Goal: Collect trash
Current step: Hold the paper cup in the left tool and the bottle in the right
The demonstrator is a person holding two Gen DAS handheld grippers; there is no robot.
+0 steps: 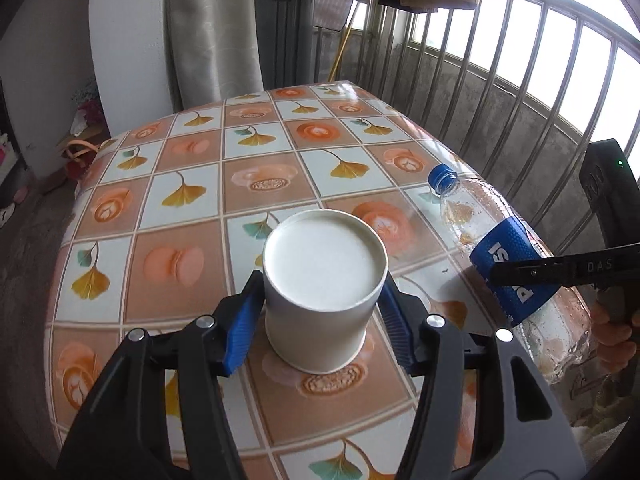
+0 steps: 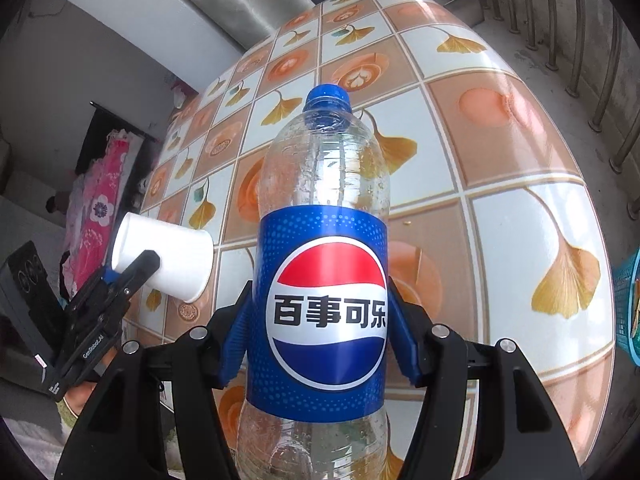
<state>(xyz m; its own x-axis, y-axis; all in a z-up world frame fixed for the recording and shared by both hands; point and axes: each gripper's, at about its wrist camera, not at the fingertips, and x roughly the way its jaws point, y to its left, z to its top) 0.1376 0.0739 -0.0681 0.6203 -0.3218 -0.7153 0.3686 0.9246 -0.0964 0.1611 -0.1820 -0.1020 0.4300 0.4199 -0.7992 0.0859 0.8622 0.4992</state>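
Note:
A white paper cup [image 1: 322, 276] stands upside down on the patterned tablecloth [image 1: 256, 140]. My left gripper [image 1: 320, 294] is shut on it, one blue pad pressed to each side. The right wrist view shows the same cup [image 2: 168, 256] at the left with the left gripper [image 2: 154, 266] around it. An empty clear Pepsi bottle [image 2: 326, 216] with a blue cap and blue label is held at its label by my right gripper [image 2: 322, 316]. In the left wrist view the bottle [image 1: 508, 264] leans over the table's right edge, cap pointing inward, with the right gripper [image 1: 516, 280] clamped on it.
A metal railing [image 1: 500, 80] runs along the table's far right side. A curtain [image 1: 212, 28] and a dark cabinet [image 1: 286, 36] stand behind the table. A teal basket [image 2: 626, 300] sits past the table's right edge. A person's hand [image 1: 612, 344] grips the right tool.

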